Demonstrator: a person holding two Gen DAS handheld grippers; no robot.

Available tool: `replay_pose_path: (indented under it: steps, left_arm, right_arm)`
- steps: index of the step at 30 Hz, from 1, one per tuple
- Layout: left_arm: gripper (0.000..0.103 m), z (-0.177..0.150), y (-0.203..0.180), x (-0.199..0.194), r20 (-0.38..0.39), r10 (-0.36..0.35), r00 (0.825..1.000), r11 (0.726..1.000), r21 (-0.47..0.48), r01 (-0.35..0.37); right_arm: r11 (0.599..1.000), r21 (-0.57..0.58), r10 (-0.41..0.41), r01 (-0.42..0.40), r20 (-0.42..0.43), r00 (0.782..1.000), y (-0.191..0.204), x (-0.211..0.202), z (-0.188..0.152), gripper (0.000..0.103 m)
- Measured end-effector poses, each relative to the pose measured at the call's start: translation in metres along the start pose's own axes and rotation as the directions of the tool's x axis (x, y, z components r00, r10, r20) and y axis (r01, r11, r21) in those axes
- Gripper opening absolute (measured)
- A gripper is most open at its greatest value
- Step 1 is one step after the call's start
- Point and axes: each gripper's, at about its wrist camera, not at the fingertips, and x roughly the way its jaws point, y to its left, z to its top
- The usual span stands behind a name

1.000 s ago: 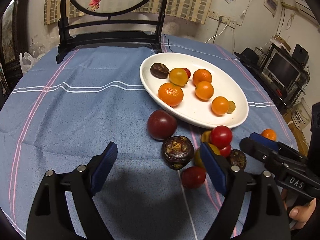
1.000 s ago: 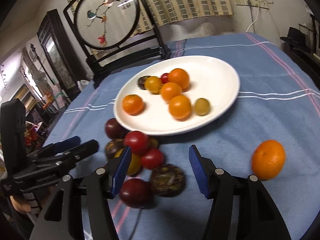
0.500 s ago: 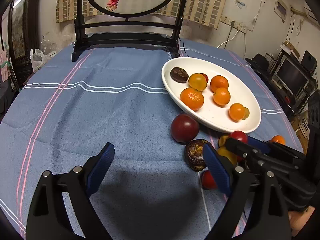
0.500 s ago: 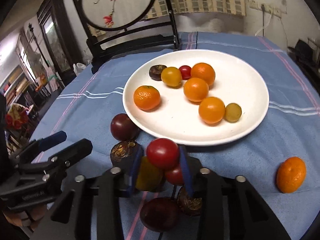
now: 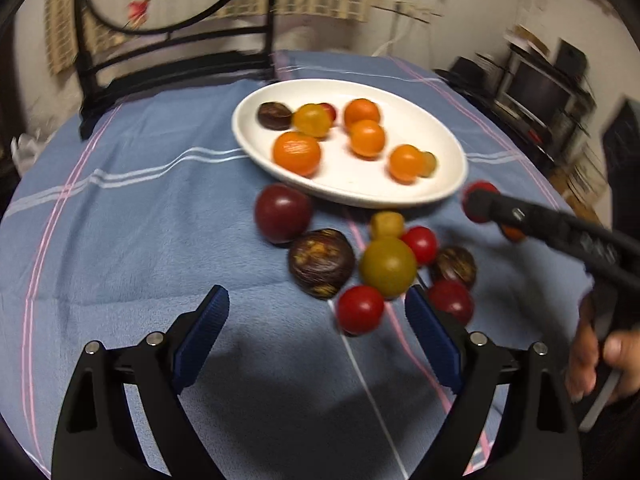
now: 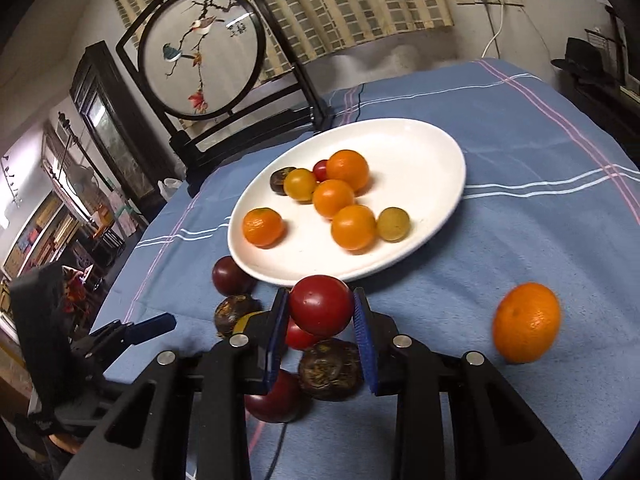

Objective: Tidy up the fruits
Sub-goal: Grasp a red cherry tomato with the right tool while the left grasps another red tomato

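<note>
My right gripper [image 6: 320,312] is shut on a red tomato [image 6: 320,305] and holds it just above the loose pile, near the front rim of the white plate [image 6: 440,184]. The plate carries several oranges and small fruits. In the left wrist view the same tomato [image 5: 478,196] shows at the right gripper's [image 5: 480,202] tip beside the plate [image 5: 360,188]. My left gripper [image 5: 316,308] stands open over the blue cloth, with nothing between its fingers. Just ahead of it lie a small red tomato [image 5: 360,309], a brown mottled fruit [image 5: 322,262], a yellow-green tomato [image 5: 387,266] and a dark red plum [image 5: 283,216].
One orange [image 6: 526,328] lies alone on the cloth at the right. A dark chair with a round embroidered screen [image 6: 204,56] stands behind the table. A hand [image 5: 600,360] grips the right tool's handle. Shelves with electronics [image 5: 536,88] stand past the table's right edge.
My right gripper closed on the red tomato in the pile and lifted it towards the plate's rim. The left gripper shifted sideways and rolled a little, staying open.
</note>
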Motion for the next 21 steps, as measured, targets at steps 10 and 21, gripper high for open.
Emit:
replay_pose_path:
  steps: [10, 21]
  left_arm:
    - [0.048, -0.010, -0.014, 0.025, -0.095, -0.033, 0.995, 0.998, 0.048, 0.037]
    - [0.027, 0.000, -0.018, -0.001, 0.000, 0.002, 1.000, 1.000, 0.029, -0.002]
  right_arm:
    - [0.999, -0.031, 0.029, -0.029, -0.002, 1.000, 0.010, 0.000, -0.001, 0.032]
    - [0.999, -0.043, 0.033, -0.031, 0.025, 0.999, 0.012, -0.005, 0.000, 0.032]
